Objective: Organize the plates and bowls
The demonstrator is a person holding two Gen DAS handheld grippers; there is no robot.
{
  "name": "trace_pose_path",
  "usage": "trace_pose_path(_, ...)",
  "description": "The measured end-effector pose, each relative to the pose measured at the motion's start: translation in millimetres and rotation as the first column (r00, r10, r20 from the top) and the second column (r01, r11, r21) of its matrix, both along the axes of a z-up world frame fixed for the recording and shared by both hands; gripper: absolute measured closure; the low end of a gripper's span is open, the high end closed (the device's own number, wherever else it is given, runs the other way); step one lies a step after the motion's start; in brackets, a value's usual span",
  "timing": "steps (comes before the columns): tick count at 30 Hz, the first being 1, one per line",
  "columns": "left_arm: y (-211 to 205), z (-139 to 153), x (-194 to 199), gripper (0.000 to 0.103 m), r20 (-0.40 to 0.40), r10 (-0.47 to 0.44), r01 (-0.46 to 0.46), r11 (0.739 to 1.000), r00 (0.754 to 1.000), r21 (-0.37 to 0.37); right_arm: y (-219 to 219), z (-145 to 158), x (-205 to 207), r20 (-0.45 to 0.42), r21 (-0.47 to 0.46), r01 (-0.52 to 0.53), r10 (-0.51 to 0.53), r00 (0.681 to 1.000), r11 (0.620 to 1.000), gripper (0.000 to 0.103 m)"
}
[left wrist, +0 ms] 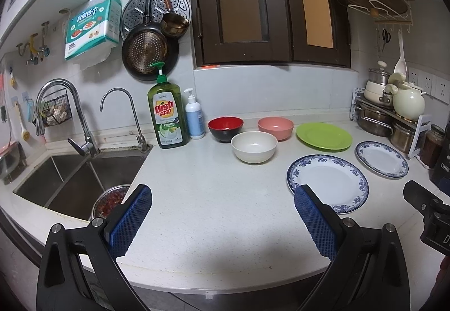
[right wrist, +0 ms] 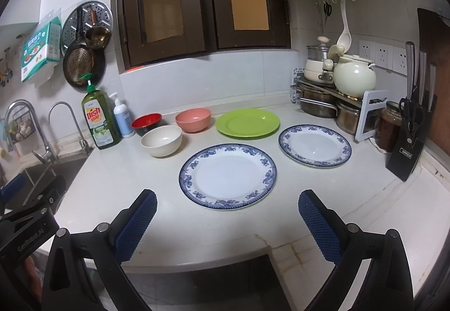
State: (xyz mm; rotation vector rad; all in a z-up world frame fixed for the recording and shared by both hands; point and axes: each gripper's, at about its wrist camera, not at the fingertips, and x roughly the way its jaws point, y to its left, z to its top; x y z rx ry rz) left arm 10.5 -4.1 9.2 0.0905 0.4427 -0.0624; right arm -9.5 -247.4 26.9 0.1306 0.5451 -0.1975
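Plates (right wrist: 227, 176) and bowls (right wrist: 161, 140) on white kitchen counter (right wrist: 365, 198) (both tools (left wrist: 222, 215) (right wrist: 227, 215) wide open, empty).

Both grippers (left wrist: 222, 215) (right wrist: 227, 219): black frames, silver screws, blue textured jaws; "GenRobot.AI" lettering, seemingly

A green dish soap bottle (left wrist: 168, 111) stands on the white bench (left wrist: 208, 187) beside a smaller white pump bottle (left wrist: 194, 117), both against the tiled back wall near a double steel sink (left wrist: 70, 178) with two curved taps. Above them hang a dark perforated pan (left wrist: 146, 53), a round steamer tray (left wrist: 168, 6) and a pack of kitchen paper (left wrist: 91, 29). At the far right, a cream teapot (right wrist: 355, 76) tops a rack of steel pots, next to a black knife block (right wrist: 412, 142).
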Motion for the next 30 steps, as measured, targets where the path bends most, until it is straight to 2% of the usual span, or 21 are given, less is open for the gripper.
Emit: trace_pose_path(30, -4.8, 0.9, -3.7, 0.0, 0.001, 0.002, -0.002, 1.0, 1.0, 0.003, -2.3, 3.3, -3.6, 0.012, -0.003, -0.009, 0.009, 1.0, 1.0, 0.001)
